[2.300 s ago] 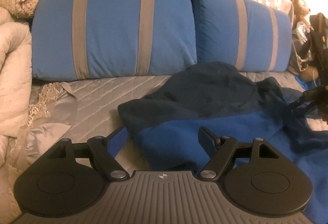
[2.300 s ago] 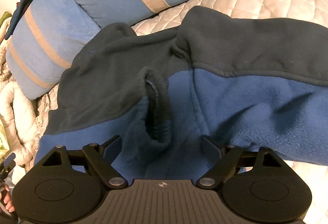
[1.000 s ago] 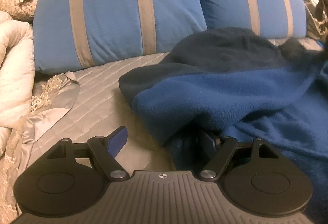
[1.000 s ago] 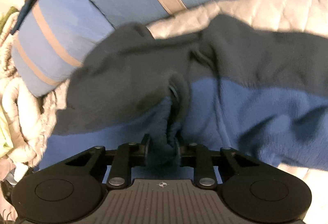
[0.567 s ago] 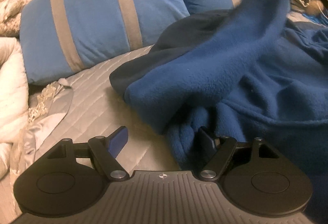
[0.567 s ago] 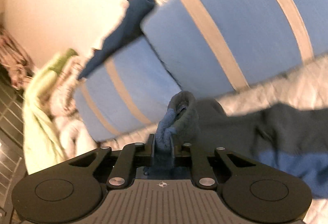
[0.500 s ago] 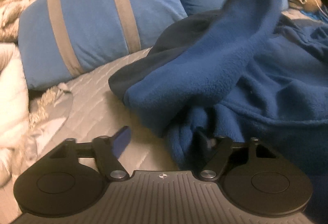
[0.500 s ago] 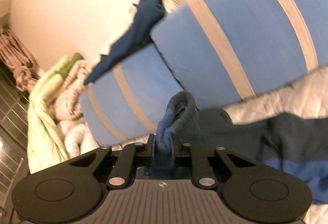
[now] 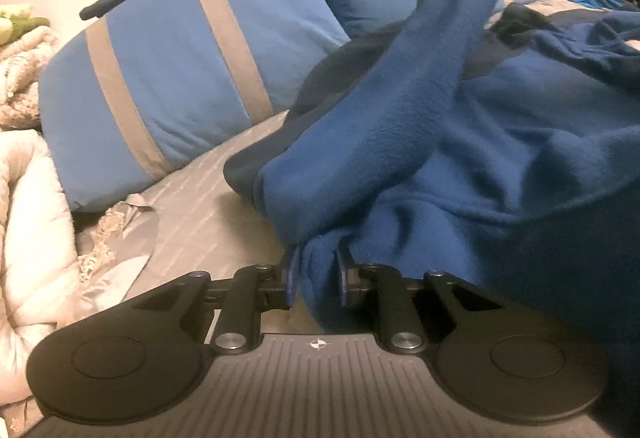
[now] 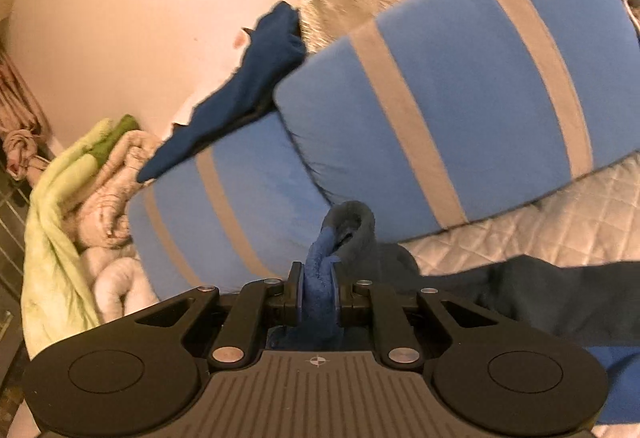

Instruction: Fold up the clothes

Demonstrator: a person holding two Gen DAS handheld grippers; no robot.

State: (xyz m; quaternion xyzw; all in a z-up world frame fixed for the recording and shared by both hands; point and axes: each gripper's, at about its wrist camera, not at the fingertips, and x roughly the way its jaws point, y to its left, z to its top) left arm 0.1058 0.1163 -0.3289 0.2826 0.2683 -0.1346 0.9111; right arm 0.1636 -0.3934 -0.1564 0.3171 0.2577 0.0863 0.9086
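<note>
Rightward, fleece (image 9: 500, 157); leftward, bare quilt (image 9: 208, 197).

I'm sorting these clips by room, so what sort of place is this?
Most likely a bedroom, with the work done on a bed. A quilted bedspread covers the surface, two blue striped pillows lean along the wall, and bundled blankets are heaped at the side. A blue fleece garment lies on the bedspread.
</note>
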